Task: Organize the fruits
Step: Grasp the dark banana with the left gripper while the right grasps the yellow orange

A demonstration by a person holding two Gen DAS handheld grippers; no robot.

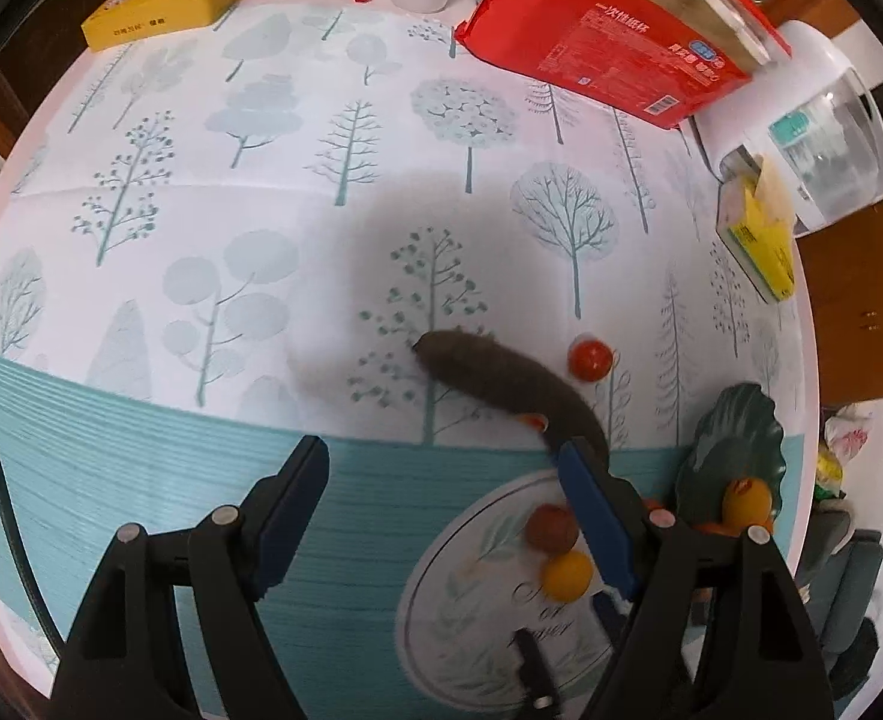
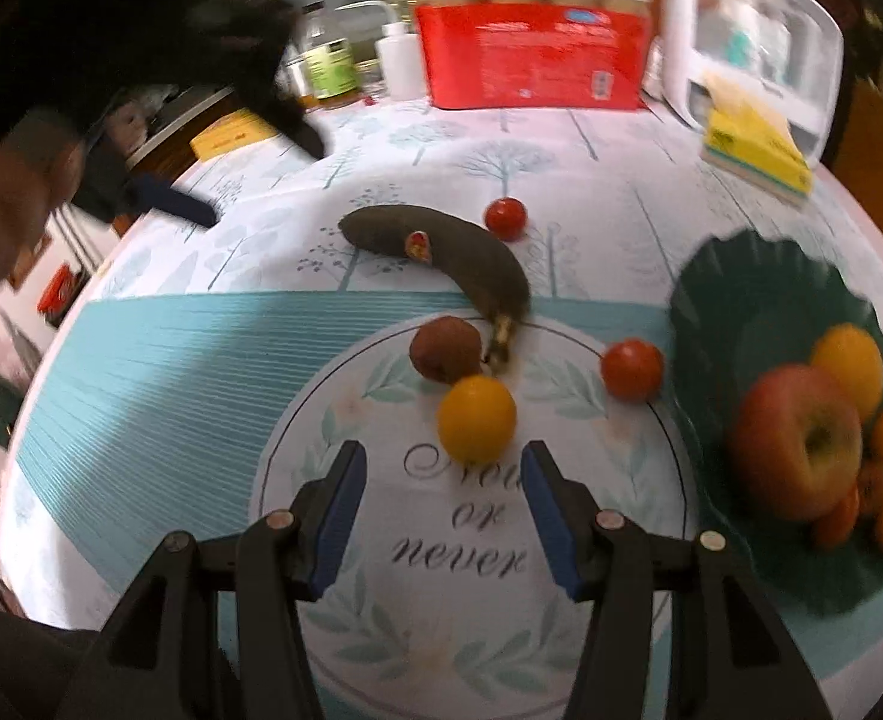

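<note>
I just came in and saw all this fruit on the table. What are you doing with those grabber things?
A person is sorting fruit with two hand-held grippers. Both are empty right now. The right gripper is open just in front of a yellow fruit. The left gripper hangs open over the tablecloth near the dark banana. A brown fruit and two red tomatoes also wait on the table, while the green bowl already holds an apple and some orange fruits.

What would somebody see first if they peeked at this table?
Probably the dark, overripe banana lying mid-table, with a red tomato just beyond it. Then the green bowl at the right, holding a big apple and oranges, and the yellow fruit just ahead of the open right gripper.
</note>
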